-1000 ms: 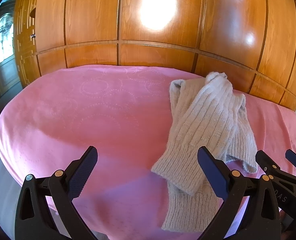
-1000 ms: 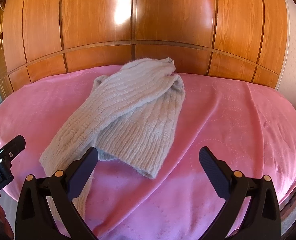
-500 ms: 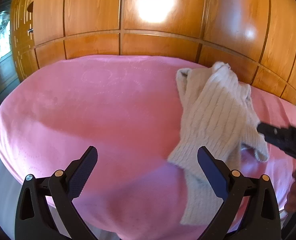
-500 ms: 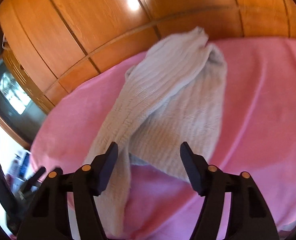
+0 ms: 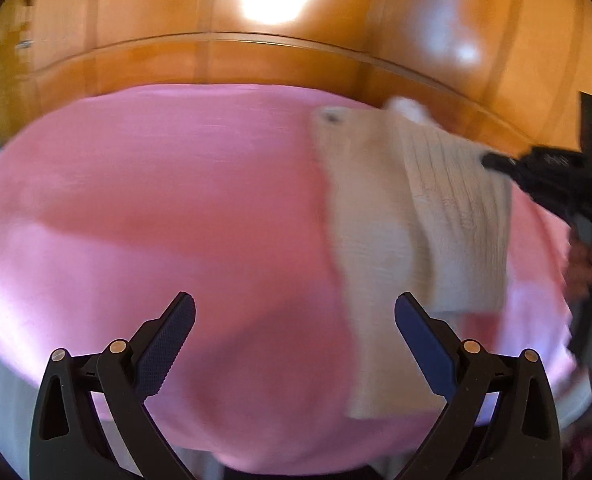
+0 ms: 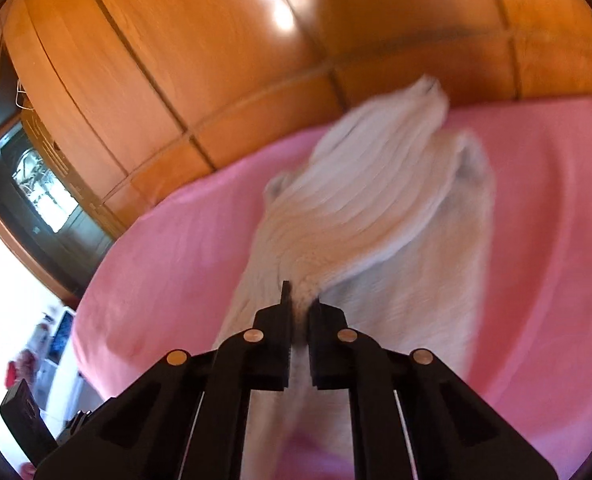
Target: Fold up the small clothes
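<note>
In the left wrist view the left gripper (image 5: 295,322) hangs with jaws wide apart and empty over the pink bed (image 5: 156,208), the grey knit garment (image 5: 415,216) lying toward the bed's right side, its near end beside the right-hand jaw. In the right wrist view the right gripper (image 6: 299,312) has just been closing and now clamps the garment's near edge, so a fold can likely begin.

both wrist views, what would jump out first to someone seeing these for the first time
The pale ribbed knit garment lying on the pink bedcover stands out first, in front of glossy wooden panelling. Next, the right gripper has just closed and pinches the knit's near edge, while the left gripper is wide open and empty above the cover.
</note>
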A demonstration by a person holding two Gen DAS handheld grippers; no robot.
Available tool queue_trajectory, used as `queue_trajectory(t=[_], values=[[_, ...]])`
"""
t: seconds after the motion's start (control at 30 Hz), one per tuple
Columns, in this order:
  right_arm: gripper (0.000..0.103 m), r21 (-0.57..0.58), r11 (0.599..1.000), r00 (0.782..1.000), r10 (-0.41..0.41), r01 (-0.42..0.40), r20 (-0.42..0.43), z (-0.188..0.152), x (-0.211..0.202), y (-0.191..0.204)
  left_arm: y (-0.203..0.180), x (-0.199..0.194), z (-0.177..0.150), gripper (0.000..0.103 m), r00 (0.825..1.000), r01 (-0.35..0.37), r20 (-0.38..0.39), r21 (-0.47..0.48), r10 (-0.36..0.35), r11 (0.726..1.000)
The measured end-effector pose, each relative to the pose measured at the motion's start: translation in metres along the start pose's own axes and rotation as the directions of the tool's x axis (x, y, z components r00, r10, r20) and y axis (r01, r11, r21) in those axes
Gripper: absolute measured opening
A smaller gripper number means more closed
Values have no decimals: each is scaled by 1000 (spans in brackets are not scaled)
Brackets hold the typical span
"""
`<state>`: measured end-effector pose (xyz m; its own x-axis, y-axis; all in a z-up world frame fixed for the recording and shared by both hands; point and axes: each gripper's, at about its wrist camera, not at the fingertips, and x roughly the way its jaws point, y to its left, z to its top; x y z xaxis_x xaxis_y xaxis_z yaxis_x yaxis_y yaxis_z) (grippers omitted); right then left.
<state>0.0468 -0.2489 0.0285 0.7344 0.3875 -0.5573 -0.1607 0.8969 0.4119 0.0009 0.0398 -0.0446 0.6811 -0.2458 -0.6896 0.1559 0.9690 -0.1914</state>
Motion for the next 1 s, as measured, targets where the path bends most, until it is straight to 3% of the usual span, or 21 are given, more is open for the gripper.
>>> queue_trajectory(t=[0.13,0.2,0.27,0.3,0.37,0.43,0.5,0.57,0.6,0.67,0.77,0.83,0.9,0.93,0.97,1.0], values=[[6,52,982,981,-186,184,53,21,-29,-63,-39,14,-7,99,995,94,-53,141,-88,986],[6,95,956,956,-286,279,66,33,-40,-101,-55,26,-11,99,995,78,-81,207,-62,975],[6,125,919,921,-383,373,69,45,-46,-134,-63,37,-15,93,994,53,-106,248,-27,967],[6,144,889,892,-448,435,67,54,-49,-155,-65,45,-17,74,990,64,-138,258,-28,964],[6,181,845,854,-518,503,49,63,-50,-184,-61,48,-19,61,988,70,-154,246,-33,967],[6,202,812,827,-562,548,21,70,-46,-207,-55,43,-12,13,984,112,-160,222,-77,969],[6,209,792,811,-584,574,-13,76,-35,-223,-41,38,2,12,978,151,-169,168,-123,974],[8,197,780,799,-601,594,-31,76,-29,-232,-27,33,19,12,985,137,-126,140,-120,981],[13,182,771,788,-615,610,-37,78,-24,-233,-16,30,36,12,991,113,-92,128,-101,985],[52,178,749,763,-646,638,-22,75,-28,-236,12,25,78,12,999,49,-15,71,-48,996],[66,161,738,743,-668,655,40,72,-41,-222,55,26,143,11,995,-52,80,-1,52,999],[69,145,759,760,-647,635,60,63,-48,-219,87,30,190,11,974,-169,140,-59,176,984],[74,134,820,822,-567,556,58,53,-55,-202,123,39,229,14,955,-233,143,-172,258,957],[75,129,848,851,-524,515,47,48,-55,-196,138,43,242,26,947,-254,139,-221,288,942],[76,122,892,897,-442,436,21,40,-52,-184,148,45,250,37,936,-279,140,-260,322,924],[76,121,915,922,-388,385,2,33,-49,-177,151,43,250,66,926,-290,158,-283,343,914]])
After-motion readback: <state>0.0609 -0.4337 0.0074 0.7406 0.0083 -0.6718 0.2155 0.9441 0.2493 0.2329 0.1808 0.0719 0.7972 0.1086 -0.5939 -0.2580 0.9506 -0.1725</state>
